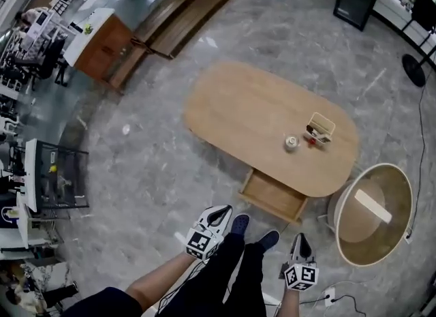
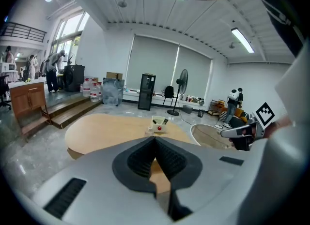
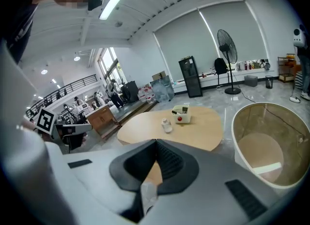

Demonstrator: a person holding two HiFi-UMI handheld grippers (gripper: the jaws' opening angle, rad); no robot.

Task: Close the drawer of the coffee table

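Drawer (image 1: 274,196) of the oval wooden coffee table (image 1: 204,131) stands pulled out from the long side nearest you, its shallow wooden inside showing. You hold both grippers low by your legs, clear of the drawer. Your left gripper (image 1: 219,212) points toward the drawer's left corner, near it but not touching. Its fingers (image 2: 139,158) meet at the tips with nothing between them. Your right gripper (image 1: 300,240) sits just below the drawer's right corner, its fingers (image 3: 169,162) likewise together and empty. Beyond the drawer, on the tabletop (image 1: 245,104), stand a small open box (image 1: 320,129), a small red object (image 1: 312,141) and a small white jar (image 1: 291,143).
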